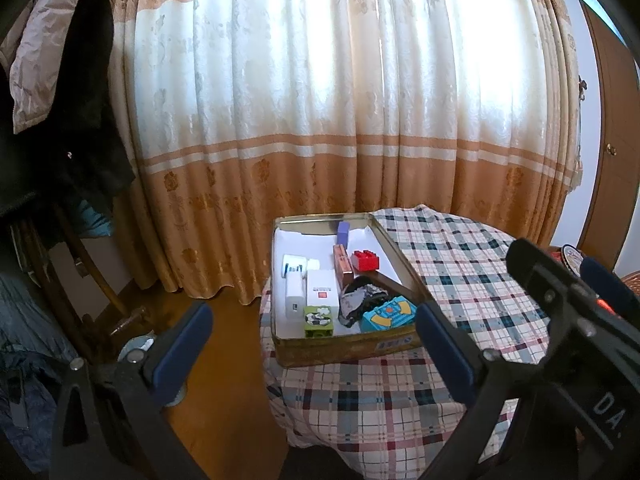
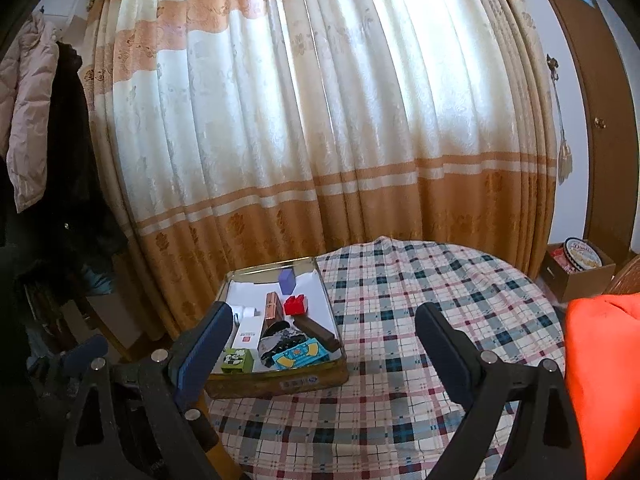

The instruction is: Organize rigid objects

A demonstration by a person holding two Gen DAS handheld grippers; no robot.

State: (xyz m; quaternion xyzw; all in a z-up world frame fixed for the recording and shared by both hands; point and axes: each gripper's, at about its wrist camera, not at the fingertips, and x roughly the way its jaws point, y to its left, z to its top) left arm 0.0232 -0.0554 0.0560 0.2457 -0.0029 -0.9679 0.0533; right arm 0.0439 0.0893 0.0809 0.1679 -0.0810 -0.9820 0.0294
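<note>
A gold metal tin point(image 1: 348, 350) point(image 2: 280, 384) sits at the left edge of a round table under a plaid cloth point(image 1: 472, 272) point(image 2: 420, 300). Inside lie a red brick point(image 1: 365, 260) point(image 2: 296, 305), a purple block point(image 1: 344, 233) point(image 2: 287, 281), a white box point(image 1: 321, 288) point(image 2: 249, 333), a white charger point(image 1: 293, 290), a green patterned block point(image 1: 318, 321) point(image 2: 237, 361), a blue patterned block point(image 1: 388, 314) point(image 2: 300, 354), brown bars point(image 1: 343, 266) point(image 2: 316, 330) and a black-and-grey object point(image 1: 362, 296) point(image 2: 280, 336). My left gripper point(image 1: 316, 344) is open just before the tin. My right gripper point(image 2: 324, 352) is open, held above the cloth.
A cream and orange curtain point(image 1: 320, 120) point(image 2: 320, 140) hangs behind the table. Coats point(image 1: 60, 80) hang on a wooden stand at the left. A cardboard box with a round tin point(image 2: 580, 264) stands on the floor at the right, by a wooden door point(image 2: 600, 120). An orange sleeve point(image 2: 600, 360) is at the right.
</note>
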